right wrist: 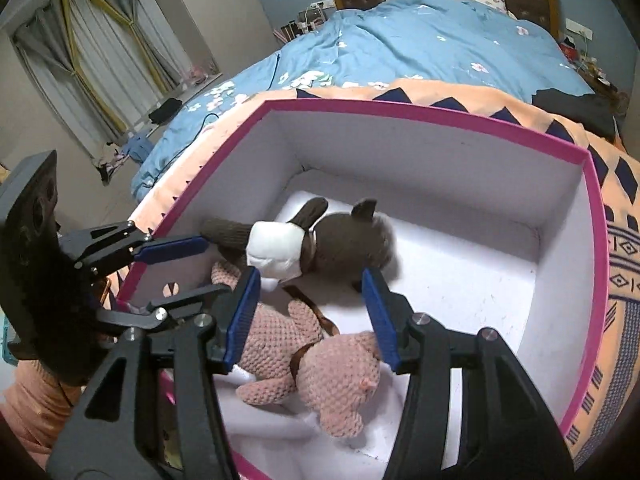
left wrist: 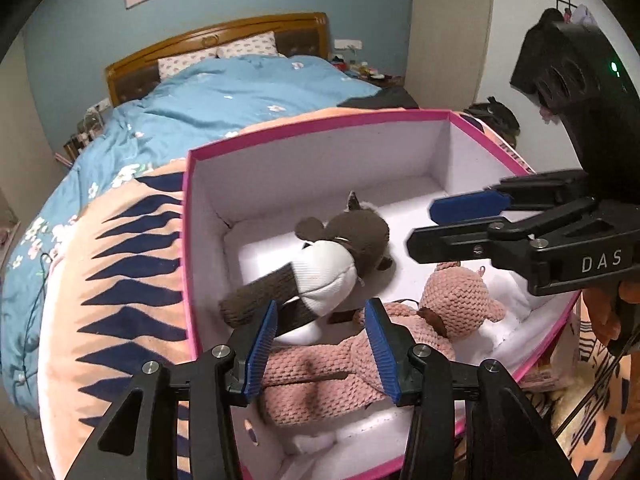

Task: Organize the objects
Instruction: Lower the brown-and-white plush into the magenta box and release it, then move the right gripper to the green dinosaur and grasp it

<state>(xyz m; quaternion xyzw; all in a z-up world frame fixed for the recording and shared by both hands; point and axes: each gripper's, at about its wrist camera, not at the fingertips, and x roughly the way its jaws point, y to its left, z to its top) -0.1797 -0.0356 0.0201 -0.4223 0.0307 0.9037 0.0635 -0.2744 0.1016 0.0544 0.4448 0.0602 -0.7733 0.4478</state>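
A white box with a pink rim (left wrist: 320, 124) (right wrist: 400, 110) stands on the bed. Two plush toys lie inside it. One is a brown toy in a white shirt (left wrist: 360, 236) (right wrist: 348, 240). The other, a pink knitted bear (left wrist: 456, 296) (right wrist: 340, 376), lies closer to me, beside the brown toy. My left gripper (left wrist: 323, 306) (right wrist: 180, 272) hovers over the bear's legs, open, with its pads apart from the plush. Over the bear's head and chest my right gripper (right wrist: 311, 273) (left wrist: 436, 226) is also open and holds nothing.
The box rests on a peach blanket with navy triangles (left wrist: 132, 280) (right wrist: 624, 240). Behind it are a blue floral duvet (left wrist: 224, 96) (right wrist: 420, 40) and a wooden headboard (left wrist: 216, 36). A curtained window (right wrist: 100, 60) is at the left. An orange sleeve (right wrist: 32, 400) shows below.
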